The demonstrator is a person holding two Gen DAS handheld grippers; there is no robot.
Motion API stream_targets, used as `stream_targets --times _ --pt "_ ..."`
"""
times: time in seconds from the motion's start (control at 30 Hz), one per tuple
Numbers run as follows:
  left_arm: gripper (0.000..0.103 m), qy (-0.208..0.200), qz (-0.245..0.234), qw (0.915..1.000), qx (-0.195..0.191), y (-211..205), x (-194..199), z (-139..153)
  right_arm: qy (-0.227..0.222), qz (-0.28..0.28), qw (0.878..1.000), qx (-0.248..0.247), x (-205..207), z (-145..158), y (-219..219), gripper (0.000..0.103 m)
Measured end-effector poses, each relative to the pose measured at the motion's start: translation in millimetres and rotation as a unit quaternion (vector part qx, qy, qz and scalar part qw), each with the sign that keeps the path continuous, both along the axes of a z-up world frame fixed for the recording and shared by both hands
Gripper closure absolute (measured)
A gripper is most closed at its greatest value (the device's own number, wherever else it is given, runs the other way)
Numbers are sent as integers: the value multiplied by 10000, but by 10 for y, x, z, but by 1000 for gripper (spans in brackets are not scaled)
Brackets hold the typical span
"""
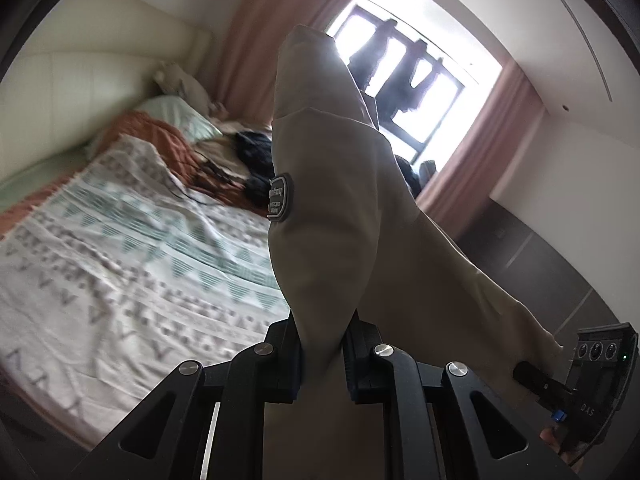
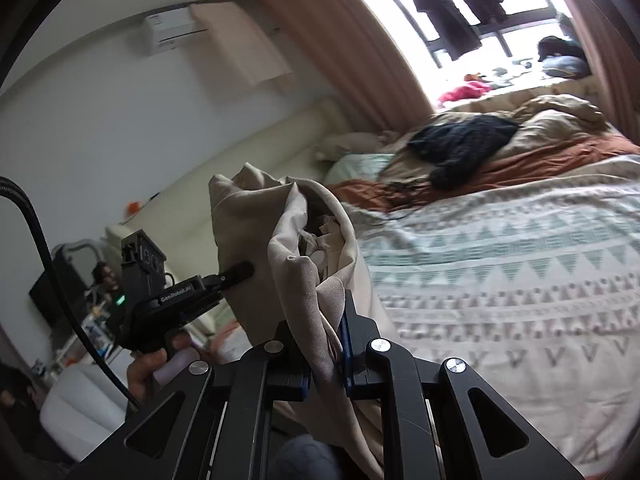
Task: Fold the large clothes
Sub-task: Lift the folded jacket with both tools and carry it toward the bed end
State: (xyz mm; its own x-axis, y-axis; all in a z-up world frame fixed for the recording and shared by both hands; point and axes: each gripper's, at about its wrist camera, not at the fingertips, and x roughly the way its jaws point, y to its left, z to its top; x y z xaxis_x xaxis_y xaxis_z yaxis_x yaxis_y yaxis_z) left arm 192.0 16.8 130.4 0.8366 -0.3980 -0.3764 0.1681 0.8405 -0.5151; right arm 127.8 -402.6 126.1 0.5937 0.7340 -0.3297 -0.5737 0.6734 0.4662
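A large beige garment with a dark oval patch hangs in the air above the bed. My left gripper is shut on a bunched part of it. My right gripper is shut on another bunched edge of the same beige garment. The right gripper also shows at the lower right of the left wrist view, gripping the cloth's far corner. The left gripper shows at the left of the right wrist view, pinching the cloth. The cloth hides the fingertips.
A bed with a patterned white and green cover lies below, also in the right wrist view. A black garment, an orange blanket and pillows lie near the headboard. Curtains frame a bright window.
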Motion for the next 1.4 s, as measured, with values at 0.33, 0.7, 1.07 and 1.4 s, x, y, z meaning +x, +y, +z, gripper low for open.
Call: stream_targets --times 0.33,0.7,1.07,1.4 --pt "87 -86 635 9978 142 938 -243 115 -69 861 9963 22 56 80 1009 91" --pt "87 -68 1159 9931 178 2084 -201 20 127 1529 9881 87 188 -35 2170 91" --pt "88 68 1808 9825 435 3144 -134 -48 289 1895 9812 217 286 -292 3389 91" --pt "88 238 2367 9698 544 3926 -162 -168 538 2375 9695 295 350 -583 4383 91"
